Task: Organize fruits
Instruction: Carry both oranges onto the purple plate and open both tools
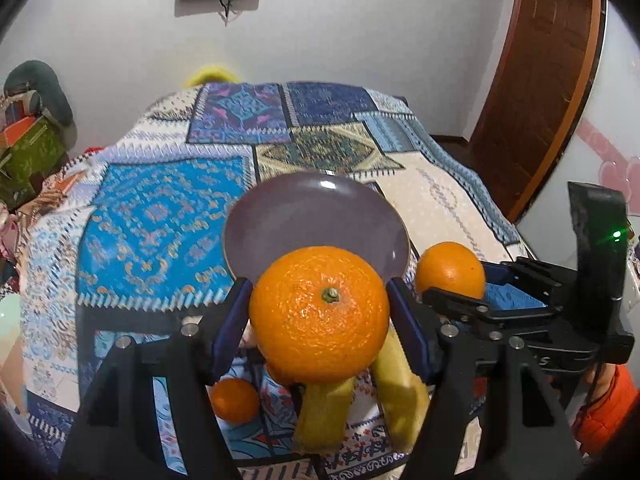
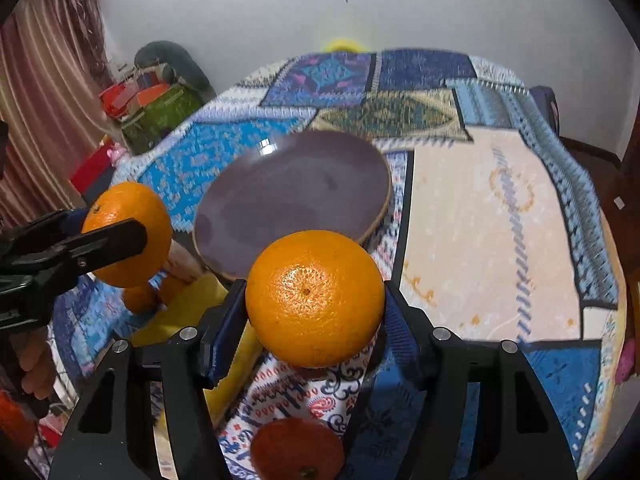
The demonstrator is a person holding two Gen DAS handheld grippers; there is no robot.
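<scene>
In the left wrist view my left gripper (image 1: 320,284) is shut on a large orange (image 1: 320,312), stem end up, held above the patterned tablecloth. My right gripper (image 2: 316,286) is shut on a second orange (image 2: 316,298). Each view shows the other gripper too: the right gripper (image 1: 468,280) with its orange (image 1: 450,270), and the left gripper (image 2: 108,220) with its orange (image 2: 128,234). An empty purple plate (image 1: 312,216) (image 2: 292,188) lies just beyond both. Below the held fruit lie bananas (image 1: 324,412) (image 2: 188,308) and small oranges (image 1: 234,400) (image 2: 298,448).
The patterned cloth (image 1: 160,216) covers the whole table and drops off at its edges. Boxes and bags (image 1: 28,152) are piled at the left, with a curtain (image 2: 40,100) beyond. A wooden door (image 1: 540,80) stands at the right. An orange sleeve (image 1: 608,404) shows behind the right gripper.
</scene>
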